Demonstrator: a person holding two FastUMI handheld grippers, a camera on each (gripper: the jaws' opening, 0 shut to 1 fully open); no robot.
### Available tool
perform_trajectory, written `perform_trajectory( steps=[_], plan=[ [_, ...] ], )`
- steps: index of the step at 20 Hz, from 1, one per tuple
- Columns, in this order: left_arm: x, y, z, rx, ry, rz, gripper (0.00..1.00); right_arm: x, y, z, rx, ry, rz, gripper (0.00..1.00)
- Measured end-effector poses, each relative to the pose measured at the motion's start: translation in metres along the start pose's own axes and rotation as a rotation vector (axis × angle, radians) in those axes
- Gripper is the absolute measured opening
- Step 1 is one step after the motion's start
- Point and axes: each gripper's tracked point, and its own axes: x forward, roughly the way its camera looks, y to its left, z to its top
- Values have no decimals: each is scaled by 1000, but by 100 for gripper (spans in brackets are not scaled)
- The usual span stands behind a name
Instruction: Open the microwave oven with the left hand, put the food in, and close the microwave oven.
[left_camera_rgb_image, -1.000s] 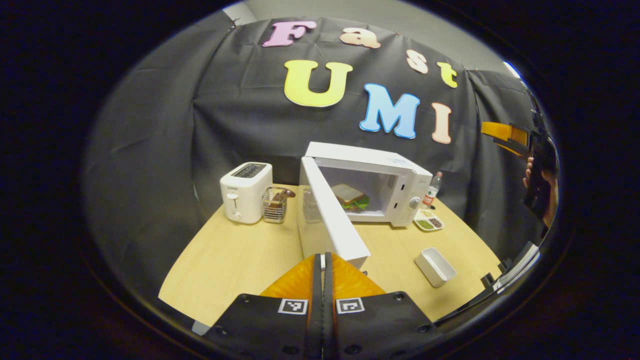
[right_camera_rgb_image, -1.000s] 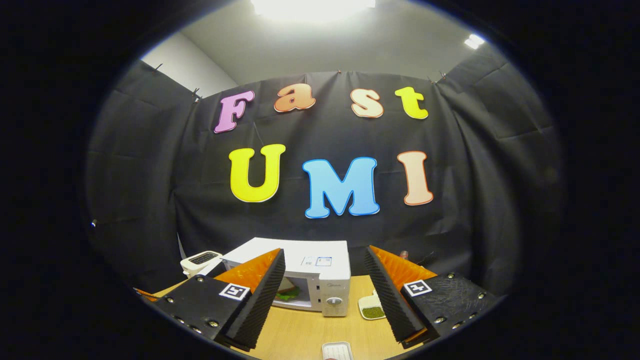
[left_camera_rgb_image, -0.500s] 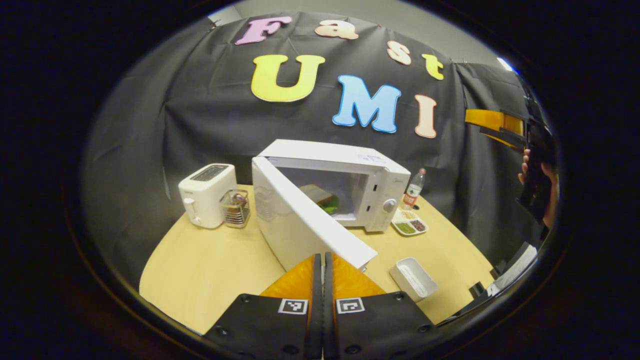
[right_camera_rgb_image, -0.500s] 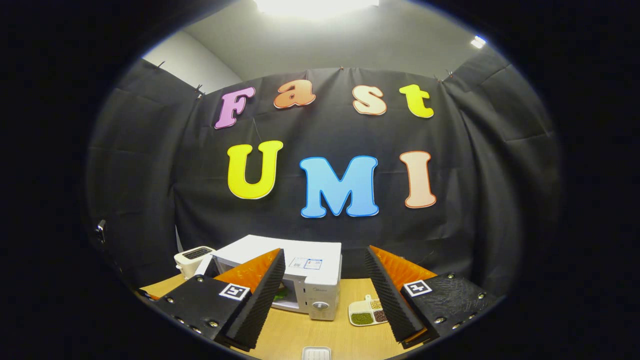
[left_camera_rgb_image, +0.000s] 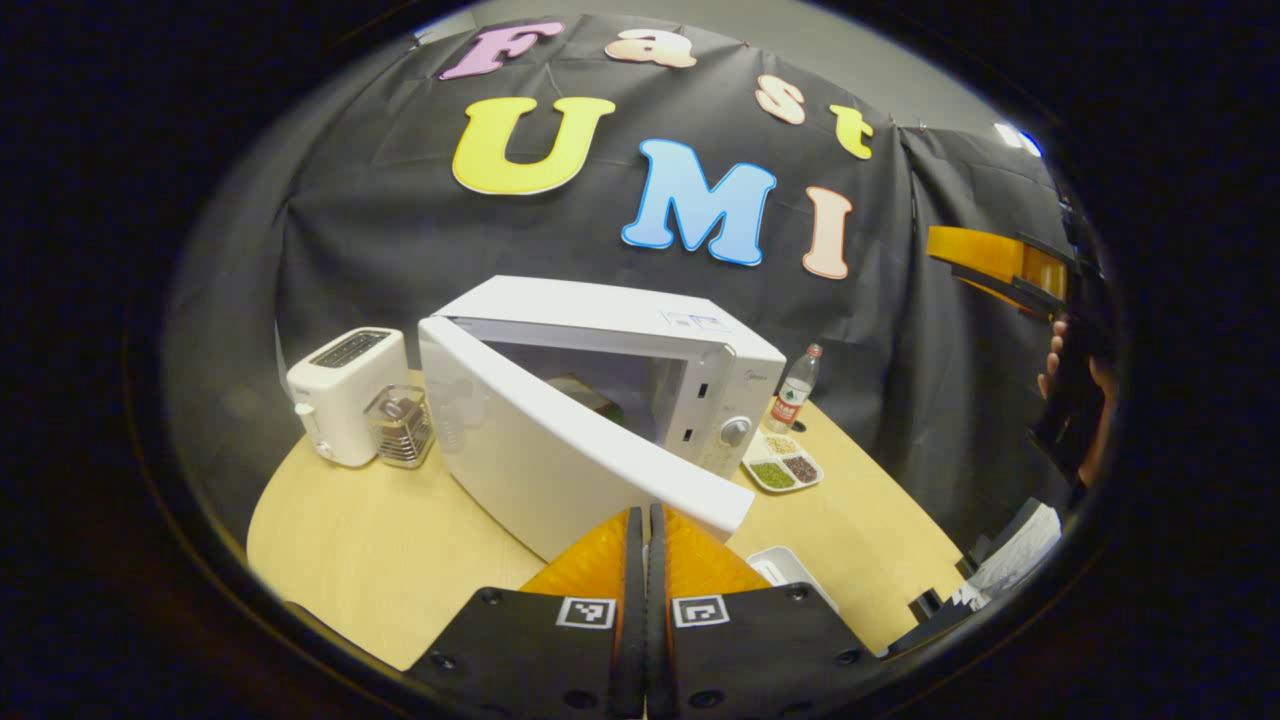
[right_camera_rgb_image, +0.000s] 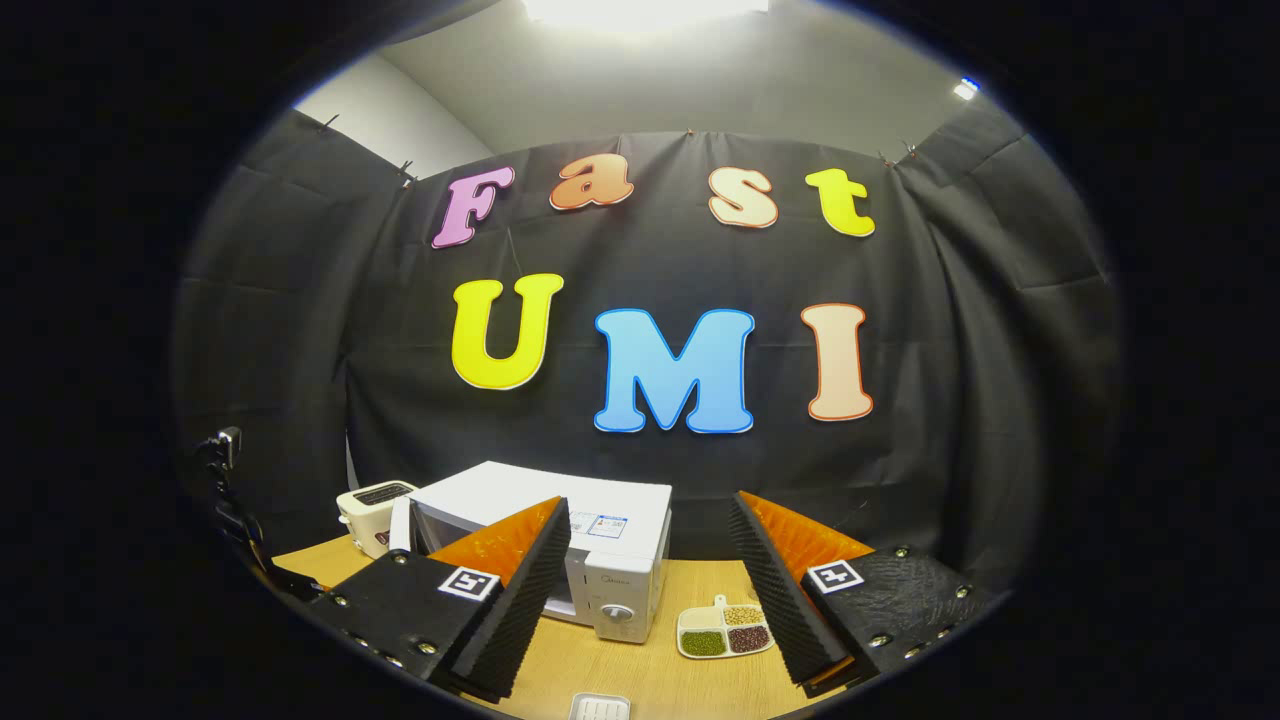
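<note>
Closing stage: left gripper (left_camera_rgb_image: 647, 520), fingers pressed together and empty, at the outer edge of the half-open microwave door (left_camera_rgb_image: 560, 450), food (left_camera_rgb_image: 585, 392) inside, right gripper (right_camera_rgb_image: 648, 560) spread wide and idle; likely risk, tips sliding off, leaving door ajar.

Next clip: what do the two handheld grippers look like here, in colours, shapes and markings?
Both match. The left gripper has black bolted finger blocks, each bearing a square black-and-white tag, with ridged orange wedge fingers. The right gripper shows the same black blocks, tags and orange wedges, plus black ribbed inner pads.
</note>
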Motion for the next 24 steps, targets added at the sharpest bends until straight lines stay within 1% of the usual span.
perform_trajectory(
  steps=[5,13,18,21,24],
  plan=[
    [39,-14,13,2,-1,-32,7,-3,-10,-16,9,38,-11,96],
    [96,-36,43,39,-20,-79,7,-8,-49,-28,12,65,-80,96],
    [125,-38,52,27,-21,-69,7,-9,-74,-34,30,80,-130,96],
    [138,-38,55,30,-17,-50,7,-8,-83,-39,36,91,-142,96],
    [151,-41,61,36,-17,-49,7,-8,-92,-40,41,90,-152,96]
  ],
)
